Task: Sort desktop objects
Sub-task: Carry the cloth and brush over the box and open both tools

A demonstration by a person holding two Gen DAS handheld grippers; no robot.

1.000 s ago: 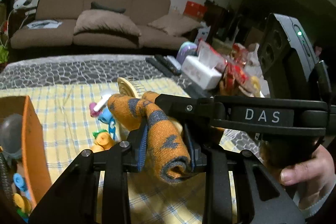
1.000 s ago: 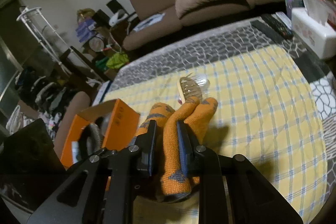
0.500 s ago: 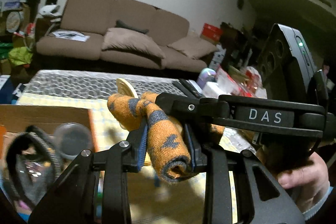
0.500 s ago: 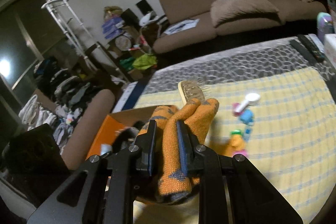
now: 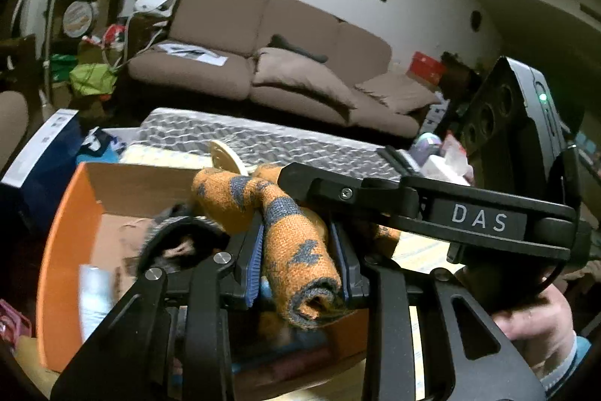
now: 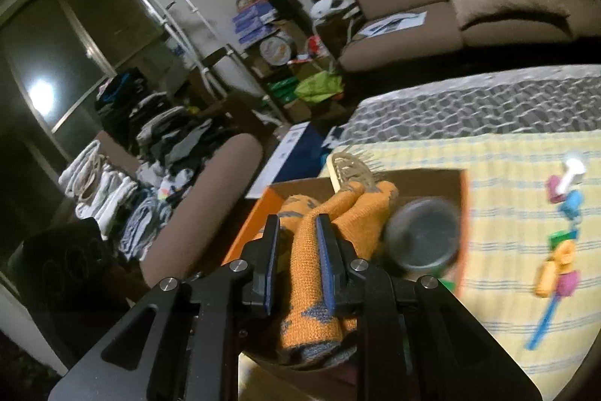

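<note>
Fingers [image 5: 255,254] of the left gripper [image 5: 296,262] are clamped tight on a rolled-up orange cloth [image 5: 296,250], and the right gripper [image 6: 298,250] pinches the same cloth too. Both hold it up over an open orange box [image 5: 60,232] with a wooden brush [image 6: 349,170] poking out behind it. Some small colourful toys [image 6: 559,250] sit on the yellow checked tablecloth [image 6: 518,213] beside the box.

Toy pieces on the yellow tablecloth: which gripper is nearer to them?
Right. The right gripper holds the orange cloth over the box, with the toy pieces off to its right. The left gripper grips the same cloth farther left.
</note>
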